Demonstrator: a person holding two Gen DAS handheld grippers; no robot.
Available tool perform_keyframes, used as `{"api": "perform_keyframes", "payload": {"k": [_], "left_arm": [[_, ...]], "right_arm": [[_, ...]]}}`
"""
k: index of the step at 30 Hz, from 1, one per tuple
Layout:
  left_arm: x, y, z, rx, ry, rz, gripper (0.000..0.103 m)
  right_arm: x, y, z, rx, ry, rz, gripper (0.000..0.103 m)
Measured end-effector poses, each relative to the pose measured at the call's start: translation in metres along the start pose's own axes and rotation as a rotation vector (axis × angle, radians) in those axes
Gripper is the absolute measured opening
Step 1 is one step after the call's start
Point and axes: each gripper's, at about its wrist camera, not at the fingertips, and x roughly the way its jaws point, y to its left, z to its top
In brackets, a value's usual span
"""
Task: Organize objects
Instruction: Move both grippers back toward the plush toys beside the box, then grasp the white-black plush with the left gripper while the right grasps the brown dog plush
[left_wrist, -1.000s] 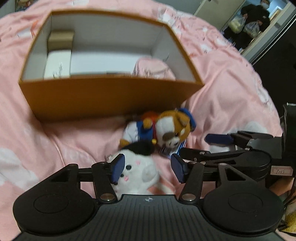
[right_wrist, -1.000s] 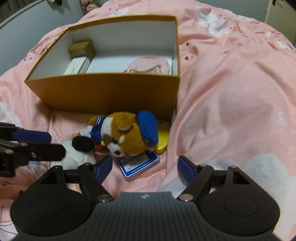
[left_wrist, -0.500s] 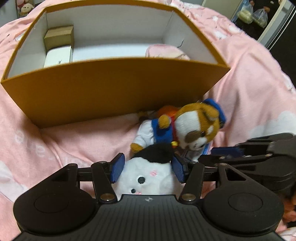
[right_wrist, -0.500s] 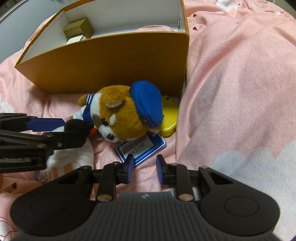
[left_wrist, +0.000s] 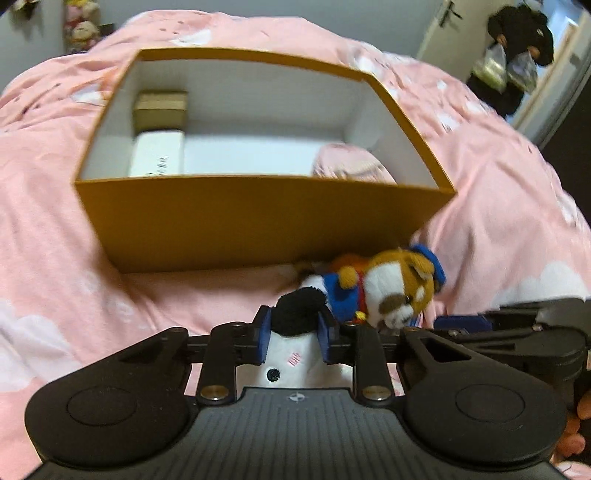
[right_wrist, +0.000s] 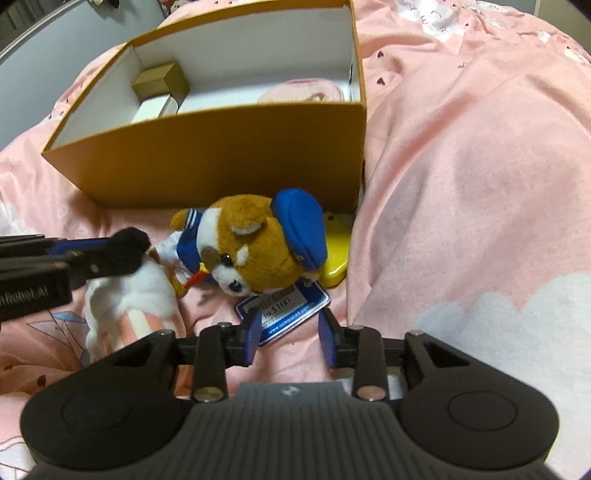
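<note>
Left gripper (left_wrist: 291, 338) clenched on the white plush (left_wrist: 291, 354) lying on the bed (left_wrist: 55, 258) near the orange box (left_wrist: 258, 218), right gripper (right_wrist: 288, 332) opening over the blue tag (right_wrist: 284, 308), empty; next, probably a lift into the box.

White plush cat (left_wrist: 291, 354) with black ear, clamped, beside brown sailor dog plush (right_wrist: 255, 243) lying against orange box's (right_wrist: 221, 155) front wall.
</note>
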Motion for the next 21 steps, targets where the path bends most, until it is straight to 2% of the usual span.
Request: {"api": "perform_keyframes", "payload": {"k": [6, 8, 11, 15, 18, 21], "left_arm": [[-0.013, 0.011, 0.006, -0.073, -0.071, 0.02, 0.028], [-0.012, 0.017, 0.007, -0.095, -0.059, 0.019, 0.028], [-0.011, 0.028, 0.007, -0.141, -0.033, 0.03, 0.03], [-0.012, 0.04, 0.007, -0.176, -0.011, 0.048, 0.039], [-0.017, 0.044, 0.011, -0.193, 0.014, 0.005, 0.041], [-0.023, 0.046, 0.013, -0.219, 0.033, -0.019, 0.05]], "right_arm": [[-0.009, 0.001, 0.002, 0.007, -0.06, 0.003, 0.051], [-0.009, 0.003, 0.004, -0.002, -0.064, -0.007, 0.051], [-0.007, 0.006, 0.006, -0.002, -0.077, -0.003, 0.064], [-0.004, 0.006, 0.007, 0.004, -0.066, 0.005, 0.065], [-0.012, 0.005, 0.01, 0.005, -0.065, 0.026, 0.065], [-0.019, 0.009, 0.019, -0.004, -0.104, 0.031, 0.066]]}}
